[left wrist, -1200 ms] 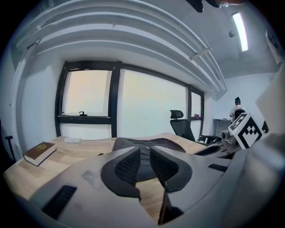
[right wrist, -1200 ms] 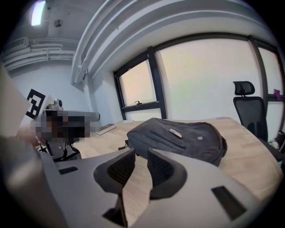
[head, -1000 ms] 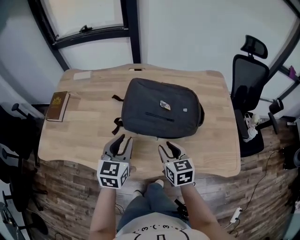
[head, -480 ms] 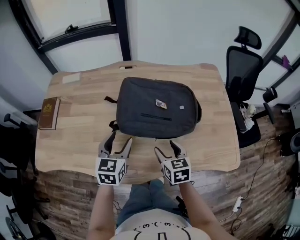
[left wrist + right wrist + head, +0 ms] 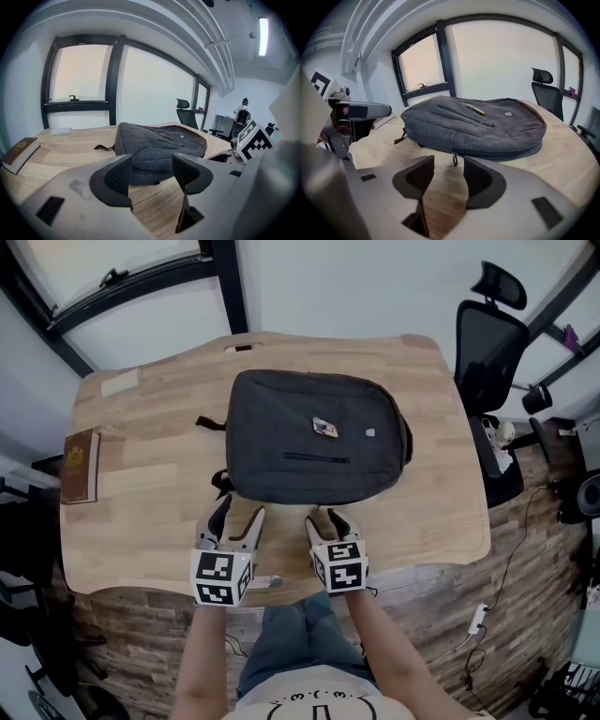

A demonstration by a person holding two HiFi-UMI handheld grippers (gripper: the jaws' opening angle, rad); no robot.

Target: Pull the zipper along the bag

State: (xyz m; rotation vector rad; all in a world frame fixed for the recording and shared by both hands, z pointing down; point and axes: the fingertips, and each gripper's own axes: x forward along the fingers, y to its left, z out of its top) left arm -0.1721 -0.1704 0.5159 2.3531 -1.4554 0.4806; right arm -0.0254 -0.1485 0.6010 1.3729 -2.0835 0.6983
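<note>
A dark grey backpack lies flat on the wooden table; it also fills the middle of the left gripper view. Its zipper pull hangs from the near edge. My left gripper is low over the table just short of the bag's near left corner. Its jaws have just been opening and stand wide, with nothing between them. My right gripper points at the near edge, and the pull shows just beyond its tips. Its jaws have just been closing, are still apart and hold nothing.
A brown book lies at the table's left edge and a small white pad at the back left. A black office chair stands to the right. Strap ends stick out on the bag's left side.
Both grippers have come down and forward toward the bag's near edge. The left jaws stand wider than a second ago.
</note>
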